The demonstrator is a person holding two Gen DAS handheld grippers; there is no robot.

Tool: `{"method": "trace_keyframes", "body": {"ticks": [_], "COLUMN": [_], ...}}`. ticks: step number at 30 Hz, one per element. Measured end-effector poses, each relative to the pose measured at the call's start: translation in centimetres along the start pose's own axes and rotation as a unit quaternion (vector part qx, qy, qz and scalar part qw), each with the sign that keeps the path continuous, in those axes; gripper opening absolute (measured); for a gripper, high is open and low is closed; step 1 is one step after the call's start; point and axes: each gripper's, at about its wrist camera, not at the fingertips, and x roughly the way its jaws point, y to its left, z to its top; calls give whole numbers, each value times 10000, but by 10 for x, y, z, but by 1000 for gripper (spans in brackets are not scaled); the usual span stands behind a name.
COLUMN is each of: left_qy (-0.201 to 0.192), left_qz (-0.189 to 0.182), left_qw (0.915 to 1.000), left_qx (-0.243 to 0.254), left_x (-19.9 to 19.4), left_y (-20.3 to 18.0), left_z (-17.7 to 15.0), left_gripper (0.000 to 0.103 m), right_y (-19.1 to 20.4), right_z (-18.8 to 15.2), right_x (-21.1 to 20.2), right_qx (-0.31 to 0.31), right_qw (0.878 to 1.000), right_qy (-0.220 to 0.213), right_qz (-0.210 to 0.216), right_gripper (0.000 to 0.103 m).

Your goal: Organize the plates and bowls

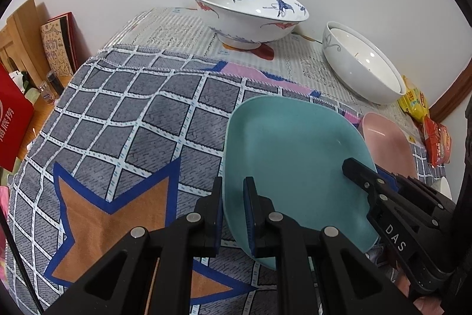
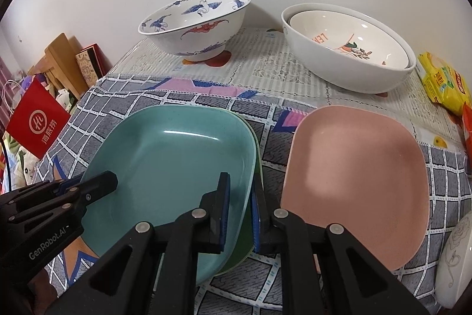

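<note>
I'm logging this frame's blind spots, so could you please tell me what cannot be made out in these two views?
- Green plate under the teal plate: right wrist view shows only a sliver; the teal plate covers the rest.
- Inner bowl nested in the white bowl: its lettering is partly hidden by the rim.
- White dish: cut off at the right edge.
- Pink plate: left wrist view, partly hidden behind the teal plate and right gripper.

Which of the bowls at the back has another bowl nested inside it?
The plain white bowl on the right: a smaller printed bowl sits inside it. The crane-patterned bowl on the left is empty.
</note>
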Motion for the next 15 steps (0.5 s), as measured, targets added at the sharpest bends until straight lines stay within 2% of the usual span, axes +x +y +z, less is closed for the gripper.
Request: {"method": "trace_keyframes", "body": {"ticks": [3,7,13,14,15], "left_qy": [19,74,131,128,89], "left_qz": [-26,-56,10,52,106], "left_qw": [10000,10000,9998,9997,9996], "left_qx": [-9,30,151,189,230], "left_x": [0,-2,-7,-8,-11], "left_y": [0,0,-5,-6,-7], "left_z": [-2,-6,-12,-12,-13], "left_gripper": [13,13,26,31,34], "right_y": [1,3,4,4,3], "right_z": [-1,-1,0,-1,-1], "right_x": [0,-2,-10,-13,-16], "right_qx": [-37,-67,-54,-51,-51], "right_qw": [10000,10000,9999,9998,9997], "right_qy": [-30,-44,-127,-166,-228], "right_qz": [-15,38,81,75,23], "right_gripper": [13,20,28,30,40]}}
